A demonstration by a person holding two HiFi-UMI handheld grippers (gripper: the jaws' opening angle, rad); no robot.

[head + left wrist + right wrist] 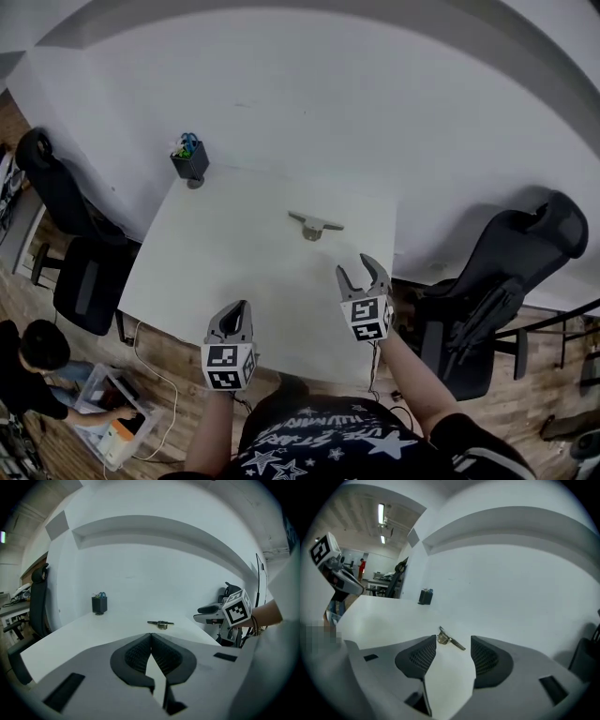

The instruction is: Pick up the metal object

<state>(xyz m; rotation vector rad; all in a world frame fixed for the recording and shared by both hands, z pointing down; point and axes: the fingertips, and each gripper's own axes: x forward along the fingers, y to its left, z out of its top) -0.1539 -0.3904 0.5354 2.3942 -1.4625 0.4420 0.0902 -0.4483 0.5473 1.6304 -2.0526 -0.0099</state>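
Metal object (pixel 315 225), a slim bar with a small block under its middle, is lying flat on the white table (pixel 234 253), ahead of the right gripper (pixel 357 267) and clear of its fingers (pixel 419 656). In the right gripper view the object (pixel 449 639) is showing in the gap beyond the two fingertips, not touching either one. That gripper is standing wide open and is gripping nothing, with only bare tabletop lying between its dark ribbed pads. The left gripper (pixel 240 309) is hovering near the front edge of the table, well apart from the object, which is sitting ahead of its fingers and to their right (pixel 161 623). Its fingers (pixel 136 653) are pressing together at the tips, closed on nothing. A dark pen pot (pixel 190 161) is standing at the far left corner, well beyond both sets of fingertips. An office chair (pixel 506 281) is sitting off the right gripper's outer side, past the table edge.
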